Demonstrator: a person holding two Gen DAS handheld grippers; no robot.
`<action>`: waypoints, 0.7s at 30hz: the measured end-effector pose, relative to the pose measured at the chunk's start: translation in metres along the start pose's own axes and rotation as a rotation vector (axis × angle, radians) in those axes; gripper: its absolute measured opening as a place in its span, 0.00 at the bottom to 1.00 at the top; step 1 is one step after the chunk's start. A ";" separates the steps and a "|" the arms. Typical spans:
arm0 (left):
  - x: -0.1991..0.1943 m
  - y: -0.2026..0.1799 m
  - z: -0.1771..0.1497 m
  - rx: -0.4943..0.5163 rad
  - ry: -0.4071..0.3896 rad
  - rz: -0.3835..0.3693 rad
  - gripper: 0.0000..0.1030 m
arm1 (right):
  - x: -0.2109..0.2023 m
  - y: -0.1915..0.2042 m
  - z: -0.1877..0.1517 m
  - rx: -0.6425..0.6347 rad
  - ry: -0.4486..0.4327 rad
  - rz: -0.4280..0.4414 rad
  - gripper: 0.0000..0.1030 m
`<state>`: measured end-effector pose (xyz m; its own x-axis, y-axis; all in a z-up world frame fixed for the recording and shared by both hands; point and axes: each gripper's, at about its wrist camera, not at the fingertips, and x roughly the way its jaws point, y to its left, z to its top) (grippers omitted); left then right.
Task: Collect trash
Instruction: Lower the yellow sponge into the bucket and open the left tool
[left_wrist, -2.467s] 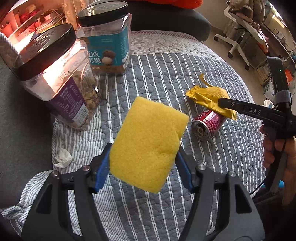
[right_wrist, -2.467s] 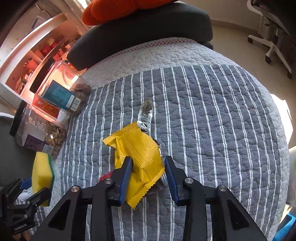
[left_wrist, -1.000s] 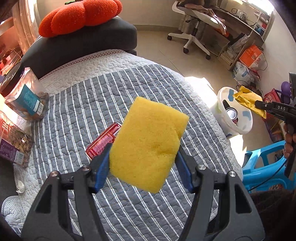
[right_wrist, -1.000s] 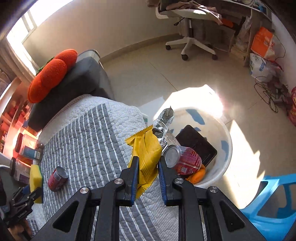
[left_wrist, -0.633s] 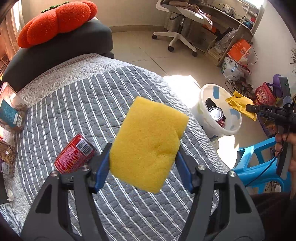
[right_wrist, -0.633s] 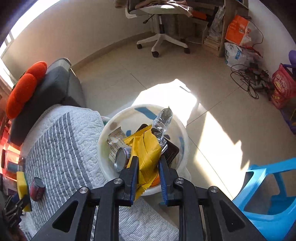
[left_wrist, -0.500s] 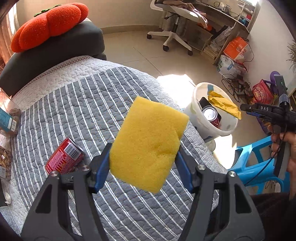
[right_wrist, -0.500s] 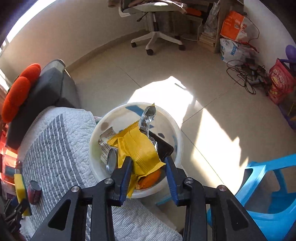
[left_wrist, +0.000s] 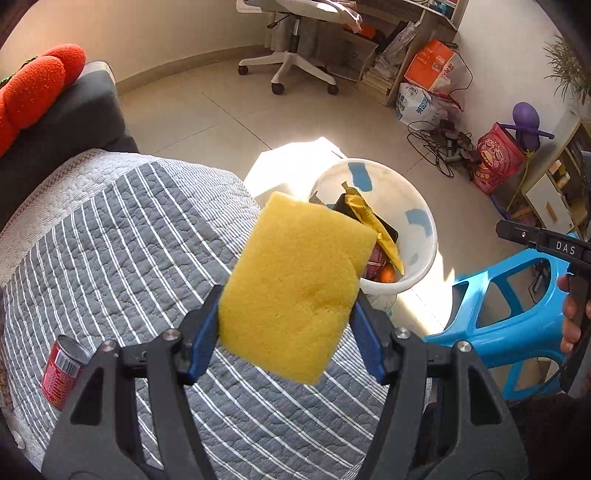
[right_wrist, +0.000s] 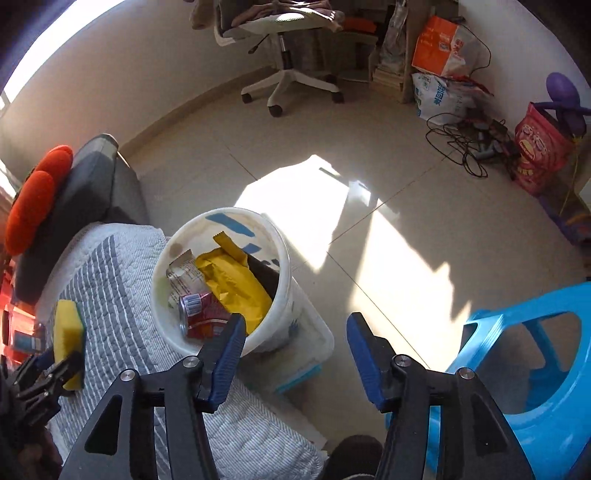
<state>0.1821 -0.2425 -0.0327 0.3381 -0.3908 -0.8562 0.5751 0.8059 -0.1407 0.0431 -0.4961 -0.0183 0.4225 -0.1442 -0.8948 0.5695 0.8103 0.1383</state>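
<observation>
Your right gripper (right_wrist: 293, 354) has just opened wide, empty. The left gripper (left_wrist: 286, 334) squeezes a soft, light sponge (left_wrist: 295, 284) by its edges; bucket (left_wrist: 424, 236) at two o'clock.

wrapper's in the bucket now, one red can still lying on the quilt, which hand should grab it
Right, probably. The right gripper has just been opening and holds nothing; the yellow wrapper lies in the white bucket. The left gripper is nearer the red can but clamps the yellow sponge.
</observation>
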 end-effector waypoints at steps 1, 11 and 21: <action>0.007 -0.008 0.005 0.012 0.005 -0.006 0.64 | -0.004 -0.006 -0.001 0.006 -0.006 -0.007 0.60; 0.051 -0.054 0.047 0.070 -0.015 -0.041 0.67 | -0.015 -0.032 -0.005 0.008 -0.023 -0.045 0.63; 0.043 -0.026 0.032 0.020 -0.023 0.005 0.99 | -0.019 -0.022 -0.005 -0.005 -0.029 -0.011 0.69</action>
<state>0.2055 -0.2947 -0.0502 0.3579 -0.3965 -0.8454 0.5879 0.7991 -0.1259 0.0190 -0.5087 -0.0065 0.4363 -0.1695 -0.8837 0.5709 0.8113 0.1262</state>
